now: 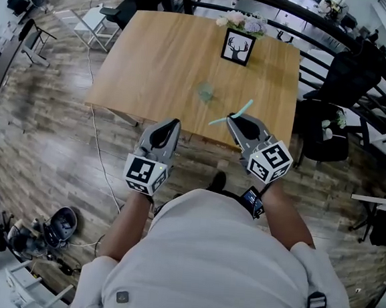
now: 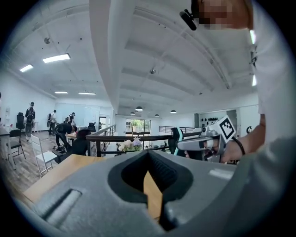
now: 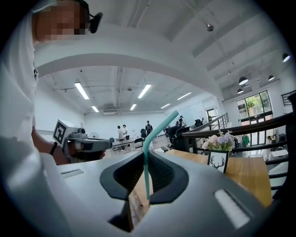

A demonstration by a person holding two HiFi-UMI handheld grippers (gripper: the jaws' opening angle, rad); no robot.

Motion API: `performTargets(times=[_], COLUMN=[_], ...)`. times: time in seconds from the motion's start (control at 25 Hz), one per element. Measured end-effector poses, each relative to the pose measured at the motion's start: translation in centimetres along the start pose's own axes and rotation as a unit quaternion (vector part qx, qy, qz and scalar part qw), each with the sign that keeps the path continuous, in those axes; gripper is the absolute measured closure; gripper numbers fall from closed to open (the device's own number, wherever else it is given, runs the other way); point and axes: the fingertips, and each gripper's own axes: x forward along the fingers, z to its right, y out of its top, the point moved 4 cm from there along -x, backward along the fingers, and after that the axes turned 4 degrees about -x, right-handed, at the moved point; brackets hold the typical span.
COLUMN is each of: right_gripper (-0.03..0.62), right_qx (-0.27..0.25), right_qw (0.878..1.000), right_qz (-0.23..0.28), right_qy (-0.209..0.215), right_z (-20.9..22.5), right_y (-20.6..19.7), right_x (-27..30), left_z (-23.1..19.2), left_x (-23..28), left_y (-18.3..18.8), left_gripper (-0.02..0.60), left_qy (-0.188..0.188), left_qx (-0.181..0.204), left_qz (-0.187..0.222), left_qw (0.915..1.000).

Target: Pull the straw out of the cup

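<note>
A clear glass cup [image 1: 205,91] stands alone on the wooden table [image 1: 154,59], with no straw in it. The teal bent straw [image 1: 231,113] is off the near table edge, clear of the cup, and my right gripper [image 1: 230,118] is shut on it. In the right gripper view the straw [image 3: 146,166] runs upright between the pads and its bent top leans right. My left gripper [image 1: 175,123] hovers beside it to the left, shut with nothing between its jaws [image 2: 149,153]. Both grippers are held level, short of the table.
A framed antler picture [image 1: 238,47] and a bunch of flowers [image 1: 241,21] stand at the table's far edge. A black office chair [image 1: 340,89] and a dark railing [image 1: 379,99] are on the right. Cables and gear [image 1: 59,229] lie on the wood floor at left.
</note>
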Motion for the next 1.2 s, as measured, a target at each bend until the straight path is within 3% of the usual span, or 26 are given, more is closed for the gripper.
performTargets(times=[0.6, 0.84, 1.2], right_gripper=[0.557, 0.557, 0.557], right_qx=[-0.009, -0.005, -0.011], right_qw=[0.998, 0.998, 0.998], right_qz=[0.008, 0.004, 0.001], right_qy=[-0.062, -0.069, -0.066], right_z=[-15.3, -18.9, -20.9], right_y=[-2.1, -2.7, -2.7], right_x=[-2.3, -3.6, -5.3], left_z=[-2.4, -2.4, -0.6], left_x=[-16.0, -19.1, -20.1], left_y=[-2.2, -3.0, -3.5], left_gripper=[0.577, 0.577, 0.577], left_qy=[-0.035, -0.038, -0.051], left_qx=[0.000, -0.003, -0.007], left_qz=[0.015, 0.016, 0.017], left_qw=[0.9993, 0.9991, 0.9985])
